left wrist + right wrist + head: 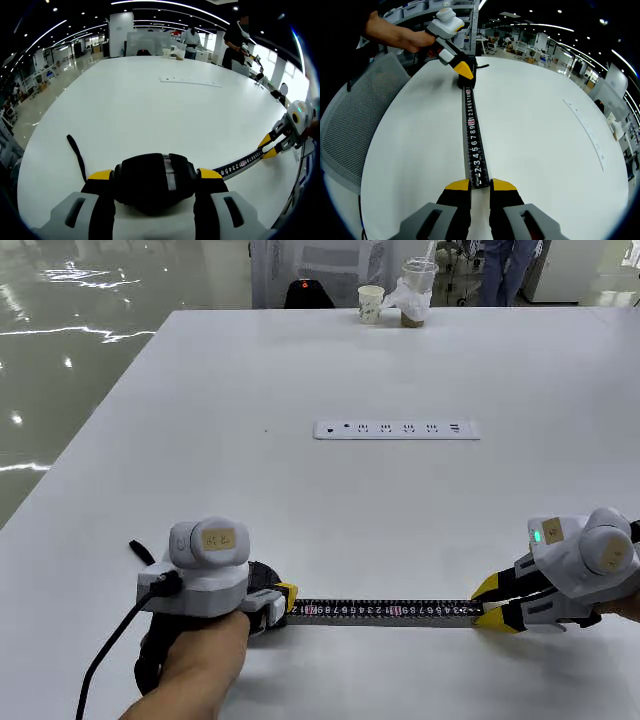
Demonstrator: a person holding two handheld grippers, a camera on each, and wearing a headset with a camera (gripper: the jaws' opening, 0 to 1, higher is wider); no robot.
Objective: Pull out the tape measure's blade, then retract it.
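Observation:
A black tape measure case point(262, 602) rests on the white table point(300, 490) near its front edge, with my left gripper point(280, 608) shut on it. In the left gripper view the case point(154, 181) sits between the yellow-tipped jaws. The black blade point(385, 609) with white numbers lies flat on the table, drawn out to the right. My right gripper point(487, 603) is shut on the blade's free end. In the right gripper view the blade point(472, 132) runs straight from the right gripper point(480, 185) to the case point(469, 75) held by the left gripper point(462, 67).
A white power strip point(396, 429) lies mid-table. Paper cups point(371, 303) and a plastic cup point(417, 285) stand at the far edge. The case's black strap point(76, 152) trails on the table. A grey mesh chair point(350, 130) stands beside the table. People point(190, 42) stand beyond it.

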